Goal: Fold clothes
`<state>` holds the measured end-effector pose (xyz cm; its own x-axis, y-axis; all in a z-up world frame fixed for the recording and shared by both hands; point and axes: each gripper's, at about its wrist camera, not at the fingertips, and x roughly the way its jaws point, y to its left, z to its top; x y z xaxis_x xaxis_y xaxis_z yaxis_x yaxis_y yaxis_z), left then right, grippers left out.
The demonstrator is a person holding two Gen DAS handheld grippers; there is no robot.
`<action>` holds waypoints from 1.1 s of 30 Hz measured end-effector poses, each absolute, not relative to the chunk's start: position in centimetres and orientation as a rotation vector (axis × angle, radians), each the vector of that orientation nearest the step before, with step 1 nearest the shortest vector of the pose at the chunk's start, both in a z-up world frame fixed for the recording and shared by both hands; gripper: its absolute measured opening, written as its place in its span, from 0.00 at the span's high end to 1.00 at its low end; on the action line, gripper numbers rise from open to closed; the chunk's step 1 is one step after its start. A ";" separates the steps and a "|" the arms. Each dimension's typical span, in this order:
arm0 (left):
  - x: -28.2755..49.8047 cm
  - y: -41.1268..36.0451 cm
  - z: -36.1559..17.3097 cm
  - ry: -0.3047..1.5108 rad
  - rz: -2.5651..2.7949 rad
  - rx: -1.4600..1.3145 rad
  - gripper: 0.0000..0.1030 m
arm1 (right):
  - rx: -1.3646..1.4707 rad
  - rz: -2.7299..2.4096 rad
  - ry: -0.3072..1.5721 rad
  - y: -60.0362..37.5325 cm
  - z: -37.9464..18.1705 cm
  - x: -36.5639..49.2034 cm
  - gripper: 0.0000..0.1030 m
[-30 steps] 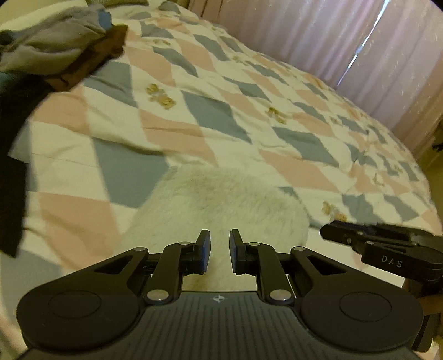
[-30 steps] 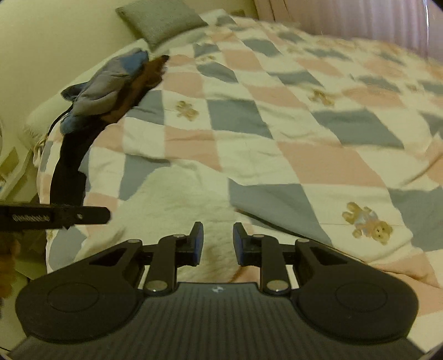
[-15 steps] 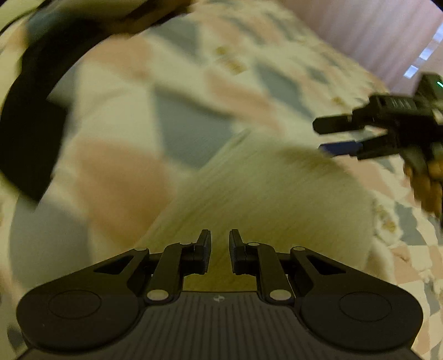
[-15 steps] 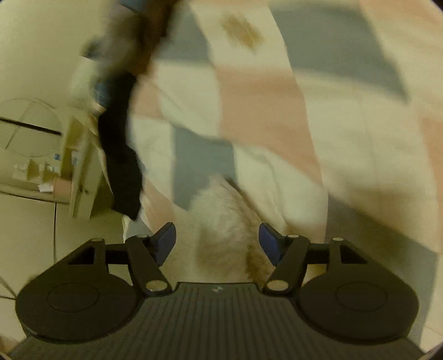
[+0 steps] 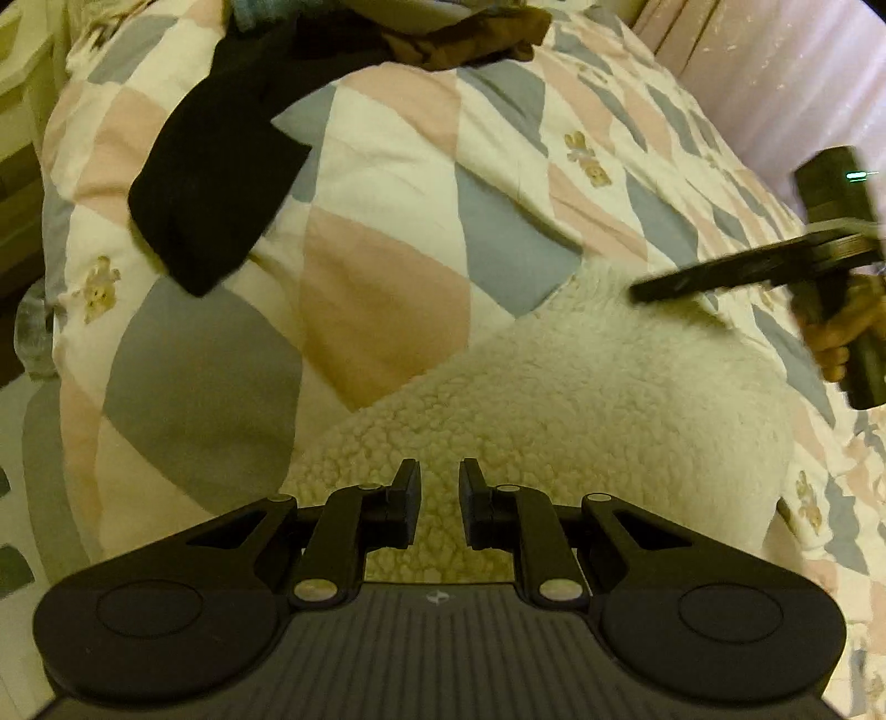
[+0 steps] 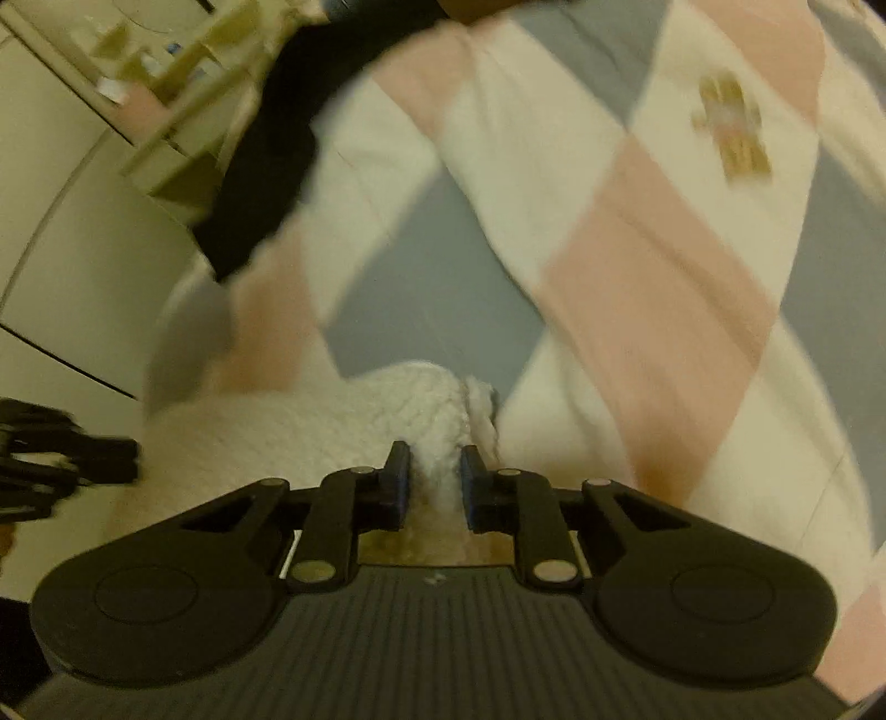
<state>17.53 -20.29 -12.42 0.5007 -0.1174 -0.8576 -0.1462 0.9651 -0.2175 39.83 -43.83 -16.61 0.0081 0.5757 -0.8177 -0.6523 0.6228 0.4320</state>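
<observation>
A cream fleece garment (image 5: 581,387) lies on the checked quilt (image 5: 382,288) near the bed's edge. My left gripper (image 5: 439,487) hovers over its near part, jaws almost together, and nothing shows pinched between them. My right gripper (image 6: 434,476) is closing its jaws on a raised fold of the fleece (image 6: 310,426) at its far corner, and the blue pads press the fold from both sides. In the left wrist view the right gripper (image 5: 642,291) reaches in from the right, held by a hand (image 5: 836,332). The left gripper (image 6: 105,459) shows at the left edge of the right wrist view.
A black garment (image 5: 221,183) hangs over the bed's left side, with a pile of brown and grey clothes (image 5: 459,39) behind it. Pink curtains (image 5: 775,66) line the far side. A pale shelf unit (image 6: 183,111) and floor lie past the bed's edge.
Both grippers dropped toward the fleece and rolled. The right one swung to the garment's far corner, opened wide, then closed on a fold. The left stayed narrow throughout.
</observation>
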 end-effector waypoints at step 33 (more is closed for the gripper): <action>28.7 -27.5 -17.9 0.928 -0.249 -0.068 0.86 | 0.249 1.287 1.839 -52.1 -23.4 39.5 0.97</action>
<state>28.67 -27.45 -17.94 0.5727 -0.2416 -0.7833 0.1829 0.9692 -0.1651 39.51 -52.14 -23.40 -0.6152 0.5868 -0.5265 -0.2937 0.4491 0.8438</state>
